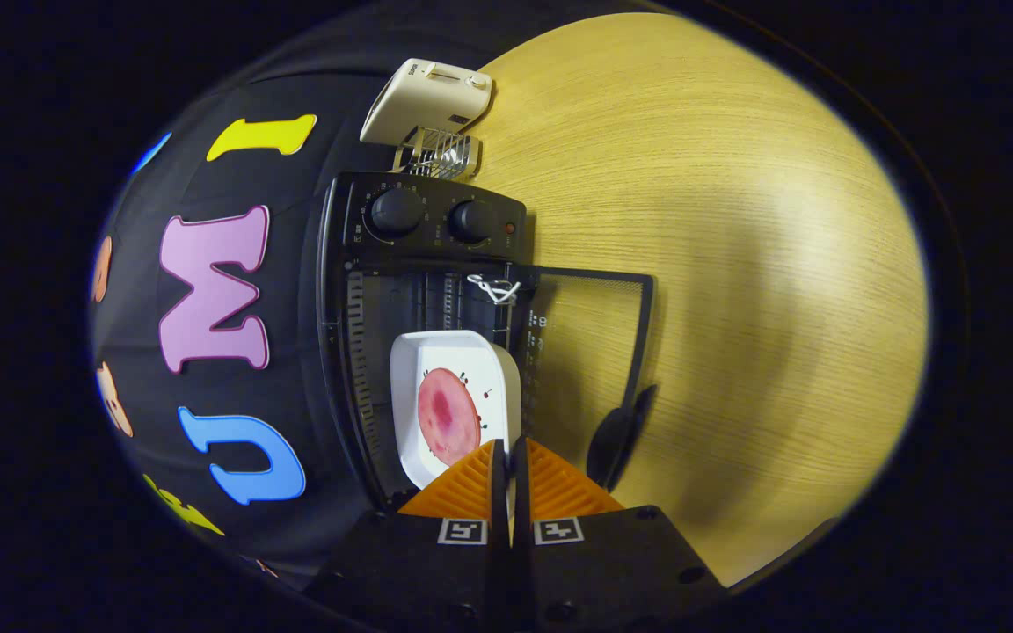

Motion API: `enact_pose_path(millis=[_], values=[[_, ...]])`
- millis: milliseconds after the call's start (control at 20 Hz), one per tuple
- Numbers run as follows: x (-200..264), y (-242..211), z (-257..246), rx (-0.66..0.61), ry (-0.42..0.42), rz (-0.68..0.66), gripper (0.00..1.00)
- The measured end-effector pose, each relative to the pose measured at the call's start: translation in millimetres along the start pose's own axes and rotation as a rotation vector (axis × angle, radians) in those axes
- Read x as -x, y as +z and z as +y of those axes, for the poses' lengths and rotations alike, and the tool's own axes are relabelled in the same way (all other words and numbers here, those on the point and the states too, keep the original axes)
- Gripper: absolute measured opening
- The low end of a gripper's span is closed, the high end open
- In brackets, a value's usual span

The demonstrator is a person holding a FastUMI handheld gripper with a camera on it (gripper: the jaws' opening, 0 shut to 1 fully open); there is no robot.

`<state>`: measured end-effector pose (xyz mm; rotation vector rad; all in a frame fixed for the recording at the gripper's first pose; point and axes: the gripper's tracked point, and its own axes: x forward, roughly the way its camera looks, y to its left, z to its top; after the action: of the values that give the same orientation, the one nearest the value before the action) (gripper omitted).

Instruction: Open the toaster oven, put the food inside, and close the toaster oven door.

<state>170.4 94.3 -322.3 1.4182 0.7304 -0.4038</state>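
Claw [507,457] first: one gripper, two fingers pressed nearly together, pinching the near edge of a white tray [410,369]. A thin strip of tray rim shows in the slit between them, so both fingers look clamped on it.

Just ahead of the fingertips: one tray, one round pink slice of food [448,415] lying flat in it. Food sits slightly to one side of the finger line, near the tips and not touching them.

Tray is inside the mouth of one black toaster oven [423,290]. Whole view is rolled sideways, so the oven appears on its side. Oven door [599,343] is swung fully open, lying over the wooden table [717,220], with its dark handle [616,435] at the outer edge beside the fingers. One white cord loop [493,288] hangs at the door edge near the oven cavity.

Beyond the cavity: two black knobs [397,211] on the control panel, and one small red light next to them.

Farthest out: one cream toaster [427,98] with one wire rack [438,154] between it and the oven.
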Motion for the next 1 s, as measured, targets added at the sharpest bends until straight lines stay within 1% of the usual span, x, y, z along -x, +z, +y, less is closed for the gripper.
enact_pose_path(millis=[150, 350, 450, 600, 750, 800, 900, 1000], values=[[-30.2, 0.8, 11.6, -0.047, 0.003, -0.053, 0.05], [-59.7, 3.6, 19.1, -0.069, 0.011, -0.095, 0.05], [-66.7, 2.0, 21.7, -0.072, 0.012, -0.098, 0.05], [-69.5, -1.4, 25.6, -0.068, 0.044, -0.095, 0.05], [-67.8, -8.5, 26.7, -0.079, 0.073, -0.053, 0.13], [-66.6, -11.6, 30.2, -0.079, 0.090, -0.038, 0.13], [-60.5, -16.7, 34.3, -0.059, 0.112, -0.021, 0.26], [-54.6, -21.4, 32.2, -0.048, 0.112, 0.015, 0.71]])
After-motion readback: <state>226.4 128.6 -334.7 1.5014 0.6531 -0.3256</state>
